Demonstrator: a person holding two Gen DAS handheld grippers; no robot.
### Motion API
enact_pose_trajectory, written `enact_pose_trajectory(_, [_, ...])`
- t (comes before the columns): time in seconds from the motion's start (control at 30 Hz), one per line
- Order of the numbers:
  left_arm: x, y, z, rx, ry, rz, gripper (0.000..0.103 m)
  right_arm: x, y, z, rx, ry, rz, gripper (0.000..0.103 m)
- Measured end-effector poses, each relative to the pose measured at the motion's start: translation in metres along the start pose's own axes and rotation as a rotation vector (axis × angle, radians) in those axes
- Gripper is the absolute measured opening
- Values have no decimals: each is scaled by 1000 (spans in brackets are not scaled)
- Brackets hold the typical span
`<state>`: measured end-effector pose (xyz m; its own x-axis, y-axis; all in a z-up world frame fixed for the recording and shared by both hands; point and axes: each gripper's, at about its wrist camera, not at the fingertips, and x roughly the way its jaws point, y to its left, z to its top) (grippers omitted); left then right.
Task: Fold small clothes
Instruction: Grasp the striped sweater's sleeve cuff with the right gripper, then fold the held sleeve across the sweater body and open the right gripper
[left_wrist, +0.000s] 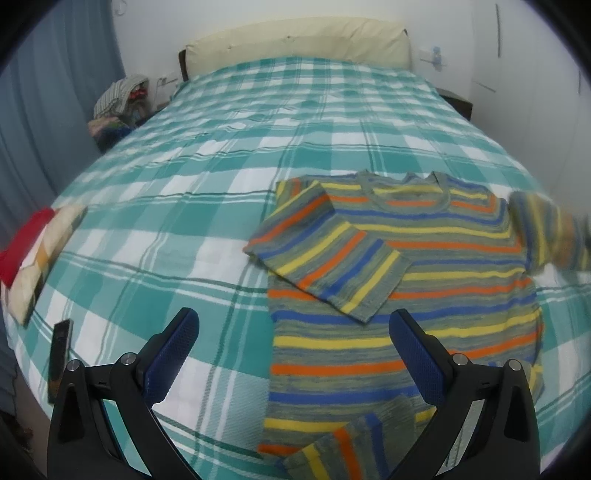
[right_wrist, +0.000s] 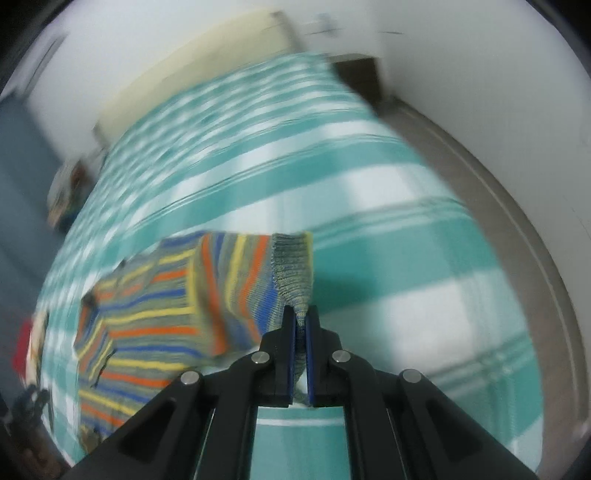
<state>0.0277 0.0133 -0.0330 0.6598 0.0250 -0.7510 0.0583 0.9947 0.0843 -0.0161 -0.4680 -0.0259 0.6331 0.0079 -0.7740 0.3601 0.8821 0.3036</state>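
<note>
Right gripper (right_wrist: 301, 314) is clamped tight on the ribbed cuff (right_wrist: 293, 266) of the striped sweater's (left_wrist: 402, 280) sleeve, lifting it off the bed (left_wrist: 221, 155); the body lies flat to its left. Left gripper (left_wrist: 293, 332) hovers wide open and empty over the sweater's near edge, the other sleeve (left_wrist: 328, 254) already folded across the chest just ahead. Only a thin bite of cuff is pinched, so it could slip; pulling hard may also drag the unpinned body askew.
</note>
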Motion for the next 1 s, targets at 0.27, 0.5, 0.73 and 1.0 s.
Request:
enact_pose_trajectory(0.27, [6,-20,-8,32,19,-7,103,-6,-82,-4,312,-56,80,4])
enact_pose_trajectory(0.5, [2,-24,-11,69,7,-3,103,19,-114,-23,384,40,-46,4])
enact_pose_trajectory(0.73, [1,-19,-8,60,-4,-9,103,19,-112,-23,307,24,-110,3])
enact_pose_trajectory(1.0, [9,-22,-13,90,6,20,103,33,-123,-28,318,67,-105,9])
